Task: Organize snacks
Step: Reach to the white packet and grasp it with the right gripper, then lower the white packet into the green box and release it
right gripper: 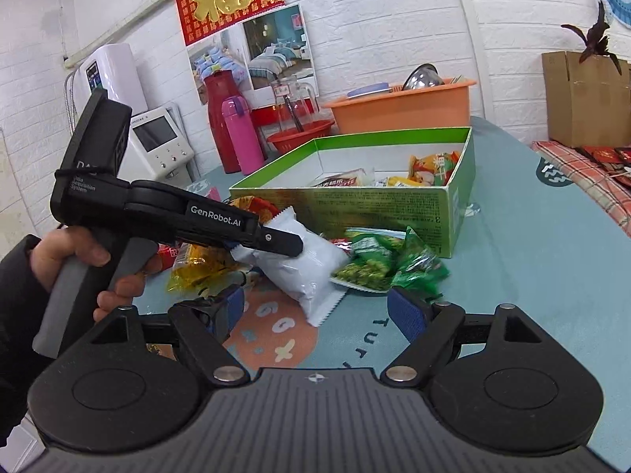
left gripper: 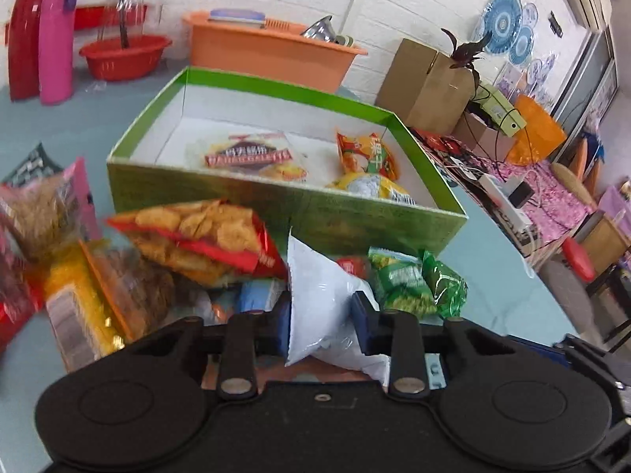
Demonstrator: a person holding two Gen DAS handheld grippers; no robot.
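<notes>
Left gripper (left gripper: 321,325), level, pinches a smooth white pillow-shaped packet (left gripper: 319,295) between blue fingers (left gripper: 363,323); crinkly green packets (left gripper: 414,280) at two o'clock. Right gripper (right gripper: 315,311) gapes wide above the tabletop (right gripper: 532,276).

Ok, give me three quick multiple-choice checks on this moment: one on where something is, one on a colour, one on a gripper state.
1. Where are the green snack packs?
A. inside the box
B. on the table in front of the box
C. in the orange tub

2. What colour is the pack between the left gripper's fingers?
A. white
B. red
C. yellow

3. The right gripper is:
A. shut on a pack
B. open, holding nothing
C. out of view

Key: 1 B, they lie outside the green box's wall. 2 A, plain white pouch. 3 B, fingers spread, nothing between.
</notes>
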